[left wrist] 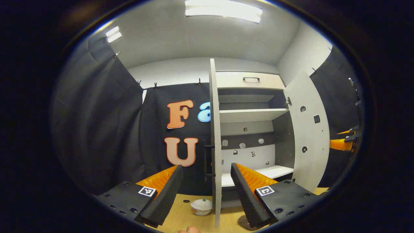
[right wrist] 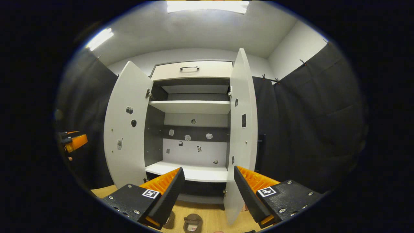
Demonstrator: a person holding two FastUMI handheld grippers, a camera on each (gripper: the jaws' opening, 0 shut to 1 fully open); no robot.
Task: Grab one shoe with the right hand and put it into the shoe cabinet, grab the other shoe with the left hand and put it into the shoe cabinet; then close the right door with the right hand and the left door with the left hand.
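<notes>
The shoe cabinet [right wrist: 190,106] stands ahead with both doors swung wide and its shelves bare. On the wooden floor in front lie a brown shoe [right wrist: 193,222] and a second shoe [right wrist: 169,220], partly behind one finger. My right gripper [right wrist: 208,168] is open above them and holds nothing. My left gripper [left wrist: 206,165] is open too, straddling the edge-on left door [left wrist: 215,145]. Below it sits a pale rounded shoe-like thing [left wrist: 201,206], and a brown shoe [left wrist: 243,221] peeks from behind a finger. The other gripper shows far off in each view, the right gripper [left wrist: 343,142] and the left gripper [right wrist: 72,140].
The right door [right wrist: 243,129] and the left door [right wrist: 126,129] jut out toward me. A lower shelf [right wrist: 194,173] and an upper shelf [right wrist: 190,106] sit under a drawer with a dark handle [right wrist: 190,68]. Black cloth walls close in on both sides.
</notes>
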